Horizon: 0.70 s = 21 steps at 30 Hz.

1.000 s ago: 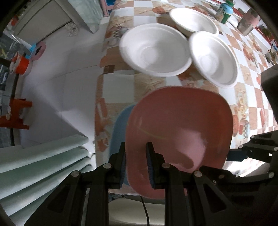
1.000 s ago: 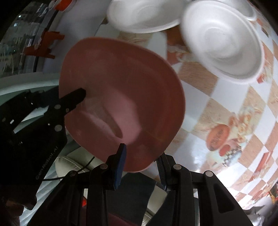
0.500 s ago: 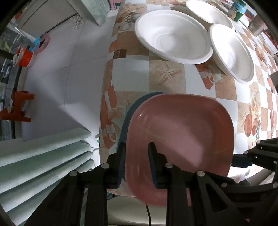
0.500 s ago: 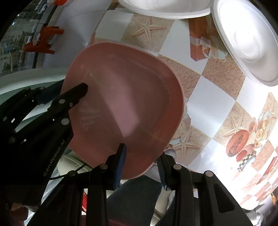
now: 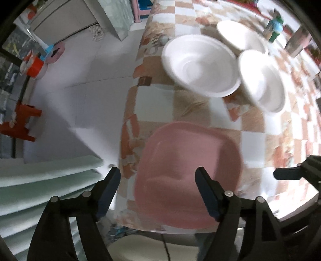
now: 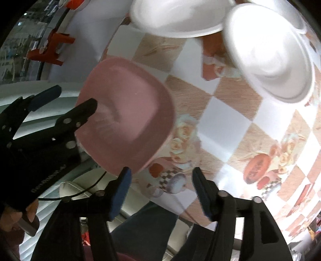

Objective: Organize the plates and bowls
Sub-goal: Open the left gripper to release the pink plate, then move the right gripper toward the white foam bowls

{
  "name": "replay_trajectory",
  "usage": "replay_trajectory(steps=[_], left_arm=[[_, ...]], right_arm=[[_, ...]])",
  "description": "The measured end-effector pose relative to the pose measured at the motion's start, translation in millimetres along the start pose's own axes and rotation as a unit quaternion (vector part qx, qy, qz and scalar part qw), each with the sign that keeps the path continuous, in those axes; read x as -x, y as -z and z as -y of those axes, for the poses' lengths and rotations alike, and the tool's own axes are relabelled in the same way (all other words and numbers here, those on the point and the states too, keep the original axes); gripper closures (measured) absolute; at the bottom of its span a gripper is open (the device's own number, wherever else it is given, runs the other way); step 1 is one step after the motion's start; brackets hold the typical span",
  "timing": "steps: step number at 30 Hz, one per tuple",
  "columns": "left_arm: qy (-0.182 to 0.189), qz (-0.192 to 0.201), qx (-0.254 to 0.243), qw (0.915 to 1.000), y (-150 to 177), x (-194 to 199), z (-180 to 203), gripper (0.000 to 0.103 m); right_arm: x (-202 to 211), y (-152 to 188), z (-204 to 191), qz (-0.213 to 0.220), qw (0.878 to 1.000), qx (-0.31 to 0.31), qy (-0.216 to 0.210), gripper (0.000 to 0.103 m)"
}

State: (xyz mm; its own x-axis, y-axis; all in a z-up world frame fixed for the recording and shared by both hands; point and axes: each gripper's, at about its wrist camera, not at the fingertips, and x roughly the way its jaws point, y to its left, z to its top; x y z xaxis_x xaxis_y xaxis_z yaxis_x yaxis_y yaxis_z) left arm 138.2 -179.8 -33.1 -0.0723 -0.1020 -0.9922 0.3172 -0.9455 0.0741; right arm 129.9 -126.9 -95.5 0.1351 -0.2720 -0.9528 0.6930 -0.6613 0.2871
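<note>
A pink square plate (image 5: 188, 168) lies flat at the near edge of the checked table (image 5: 152, 106); it also shows in the right wrist view (image 6: 128, 128). My left gripper (image 5: 157, 187) is open, its fingers spread either side of the plate's near left part, above it. My right gripper (image 6: 161, 186) is open and empty, just off the plate's near right corner. Three white foam bowls stand further back: a large one (image 5: 200, 64), one to its right (image 5: 262, 80), one behind (image 5: 240, 36). Two show in the right wrist view (image 6: 176, 16) (image 6: 268, 52).
The table's left edge drops to a white floor (image 5: 80, 88) with a red stool (image 5: 20, 122). Pale green slats (image 5: 40, 192) are at the near left. A green can (image 5: 274, 30) and a metal cup (image 5: 297, 44) stand at the far right.
Both grippers have opened and let go of the pink plate, which now rests flat on the table. Both have pulled back slightly. The blue plate under it no longer shows.
</note>
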Motion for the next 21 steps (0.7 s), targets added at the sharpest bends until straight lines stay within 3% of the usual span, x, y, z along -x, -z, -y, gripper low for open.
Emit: replay_trajectory(steps=[1, 6, 8, 16, 21], left_arm=[[0.015, 0.005, 0.008, 0.9998, 0, 3, 2, 0.017], [0.045, 0.009, 0.032, 0.9984, -7, 11, 10, 0.0], [0.045, 0.006, 0.031, 0.9985, -11, 10, 15, 0.0], [0.085, -0.014, 0.012, 0.9962, -27, 12, 44, 0.0], [0.078, -0.021, 0.006, 0.9967, -40, 16, 64, 0.0]], right_arm=[[2, 3, 3, 0.003, 1.0, 0.001, -0.002, 0.014], [10, 16, 17, 0.015, 1.0, -0.002, -0.001, 0.014], [12, 22, 24, 0.024, 1.0, -0.015, -0.007, 0.0], [20, 34, 61, 0.042, 0.996, -0.08, -0.007, 0.0], [32, 37, 91, 0.058, 0.991, -0.118, 0.007, 0.0]])
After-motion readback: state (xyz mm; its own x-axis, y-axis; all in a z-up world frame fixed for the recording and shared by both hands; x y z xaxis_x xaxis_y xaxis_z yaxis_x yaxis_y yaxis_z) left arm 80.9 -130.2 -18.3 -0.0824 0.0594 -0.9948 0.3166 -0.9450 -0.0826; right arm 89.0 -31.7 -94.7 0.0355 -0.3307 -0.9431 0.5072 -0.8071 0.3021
